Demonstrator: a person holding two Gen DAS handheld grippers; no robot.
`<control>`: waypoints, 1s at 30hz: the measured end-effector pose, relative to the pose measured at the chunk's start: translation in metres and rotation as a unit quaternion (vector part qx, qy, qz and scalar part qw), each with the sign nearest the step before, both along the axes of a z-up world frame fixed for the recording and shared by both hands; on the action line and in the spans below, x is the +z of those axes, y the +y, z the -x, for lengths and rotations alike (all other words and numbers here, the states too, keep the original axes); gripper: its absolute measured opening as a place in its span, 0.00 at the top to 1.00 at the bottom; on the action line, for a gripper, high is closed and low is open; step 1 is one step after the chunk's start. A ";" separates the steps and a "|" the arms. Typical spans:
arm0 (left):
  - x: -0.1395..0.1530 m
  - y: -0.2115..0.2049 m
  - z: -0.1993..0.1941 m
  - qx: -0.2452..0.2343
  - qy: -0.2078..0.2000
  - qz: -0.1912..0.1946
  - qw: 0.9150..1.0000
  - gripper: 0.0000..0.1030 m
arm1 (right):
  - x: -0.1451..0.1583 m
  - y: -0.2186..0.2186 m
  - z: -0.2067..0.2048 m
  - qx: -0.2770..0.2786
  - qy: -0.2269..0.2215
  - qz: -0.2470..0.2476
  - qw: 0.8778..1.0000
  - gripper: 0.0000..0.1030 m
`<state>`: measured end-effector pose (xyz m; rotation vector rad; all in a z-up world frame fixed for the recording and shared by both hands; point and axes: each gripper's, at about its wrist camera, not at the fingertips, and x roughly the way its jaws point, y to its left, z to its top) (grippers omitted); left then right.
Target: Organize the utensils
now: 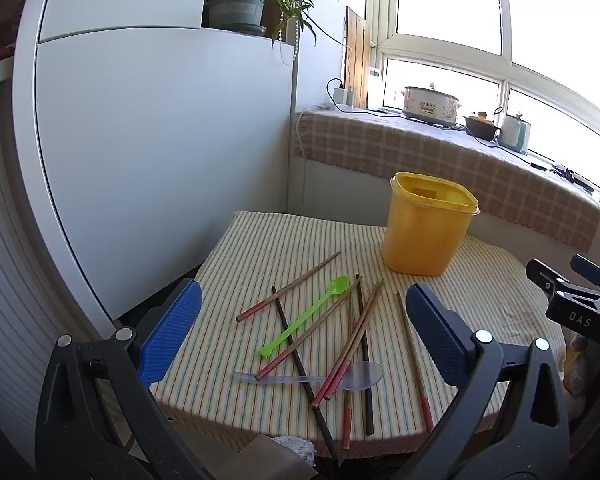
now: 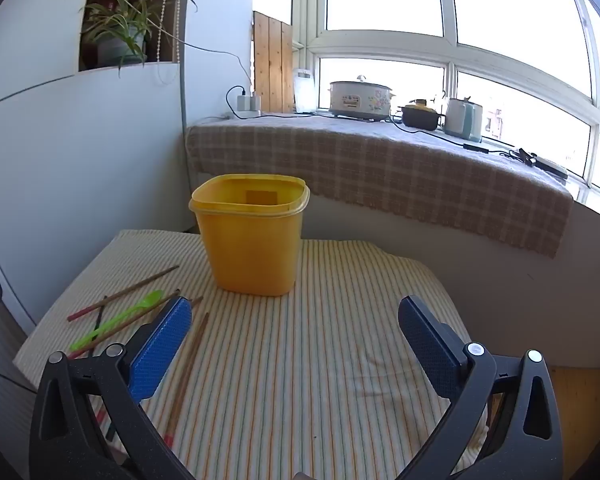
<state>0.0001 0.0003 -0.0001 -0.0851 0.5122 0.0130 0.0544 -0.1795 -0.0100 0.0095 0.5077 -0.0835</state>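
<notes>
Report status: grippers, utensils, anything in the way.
Left gripper and right gripper open, empty. Chopsticks, green spoon, clear spoon loose on striped cloth; yellow container upright, nothing blocking it.

Bright daylight through a wide multi-pane window [image 2: 452,40] at one o'clock. Below it, a long sill under a checked cloth [image 2: 380,168], bearing a flowered slow cooker [image 2: 360,96], a dark pot [image 2: 420,117] and a pale kettle [image 2: 464,120]. At eleven o'clock, a white cabinet [image 1: 160,140] topped by a potted spider plant [image 1: 244,4]. At twelve, upright wooden planks [image 2: 272,64] beside a plugged-in power strip [image 2: 248,106]. Striped tablecloth [image 2: 320,340] in the foreground.
</notes>
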 end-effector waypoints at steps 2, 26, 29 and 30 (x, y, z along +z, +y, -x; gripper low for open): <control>0.000 0.000 -0.001 -0.001 0.002 0.000 1.000 0.00 | 0.000 0.000 0.000 0.000 -0.002 -0.003 1.000 0.01; 0.006 -0.001 0.002 -0.001 -0.008 -0.003 1.000 0.00 | 0.001 0.000 0.002 0.002 -0.003 -0.005 1.000 0.01; 0.006 -0.001 0.002 -0.001 -0.008 -0.002 1.000 0.00 | 0.001 0.000 0.002 0.003 -0.003 -0.004 1.000 0.01; 0.006 -0.001 0.002 -0.001 -0.008 -0.001 1.000 0.00 | 0.002 0.001 0.002 0.003 -0.003 -0.004 1.000 0.01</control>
